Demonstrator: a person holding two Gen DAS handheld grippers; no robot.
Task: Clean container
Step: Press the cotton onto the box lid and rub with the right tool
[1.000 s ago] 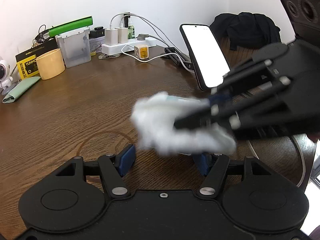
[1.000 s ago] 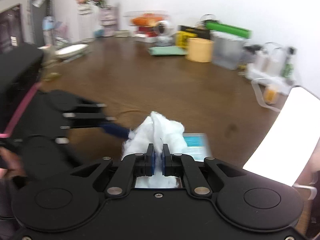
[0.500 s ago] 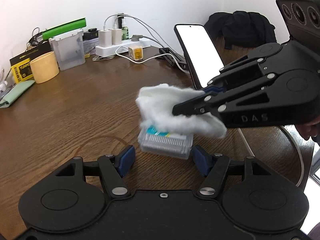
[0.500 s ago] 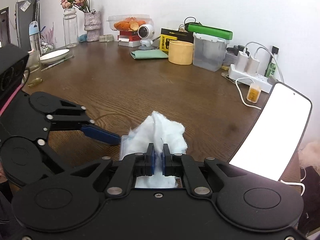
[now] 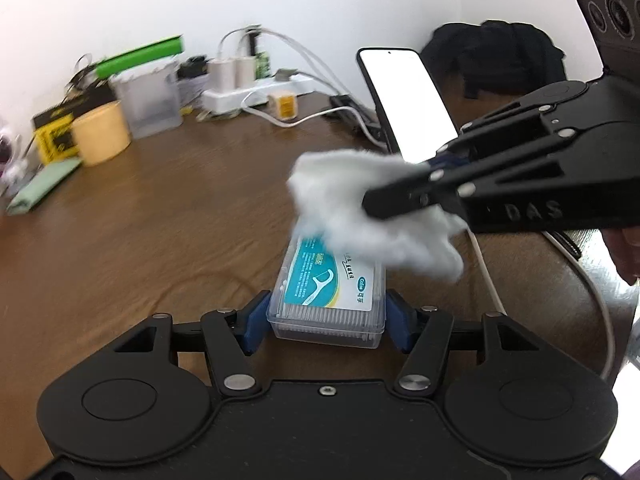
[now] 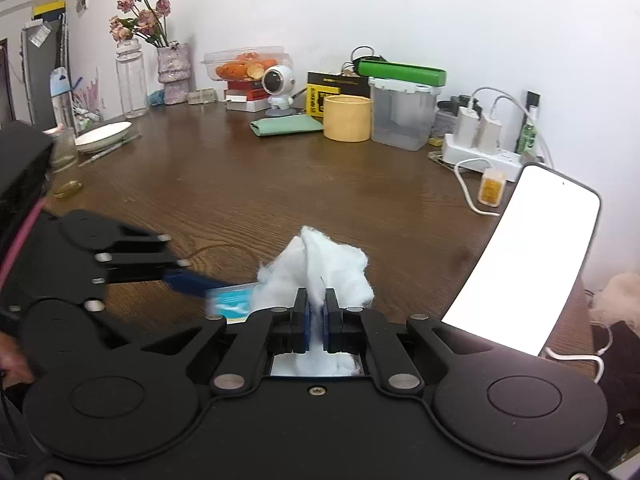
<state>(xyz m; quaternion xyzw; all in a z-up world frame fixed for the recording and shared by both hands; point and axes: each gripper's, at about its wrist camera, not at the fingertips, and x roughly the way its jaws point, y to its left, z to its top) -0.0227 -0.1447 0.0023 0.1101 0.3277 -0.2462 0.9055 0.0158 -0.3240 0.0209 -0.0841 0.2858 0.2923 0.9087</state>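
Brown wood-grain bench [image 6: 280, 184] fills both views, with clutter kept back along the white wall: a yellow cup [image 6: 347, 118], a clear bin with a green lid [image 6: 402, 120], a power strip [image 6: 480, 156] and a propped phone [image 5: 408, 104] with its screen lit.

Near the front edge, the left tool [image 5: 326, 314] has its blue pads pressed on the two short sides of the container [image 5: 328, 300], a small clear floss-pick box with a teal label, lying flat on the bench. Pinning it this way probably stops it sliding while it is rubbed. The right tool [image 6: 315, 312] is clamped tight on a wad of white cotton [image 6: 316, 268], which hangs over the far end of the lid (whether it actually touches the plastic is hard to tell through the blur).

From the left wrist, the label, the picks inside and both pads on the box are plain. From the right wrist, the box is nearly hidden behind the cotton, only a teal corner [image 6: 232, 302] showing, but the pinch on the wad is clear, as are the flowers [image 6: 138, 12] and a white dish [image 6: 103, 142] at the far side.
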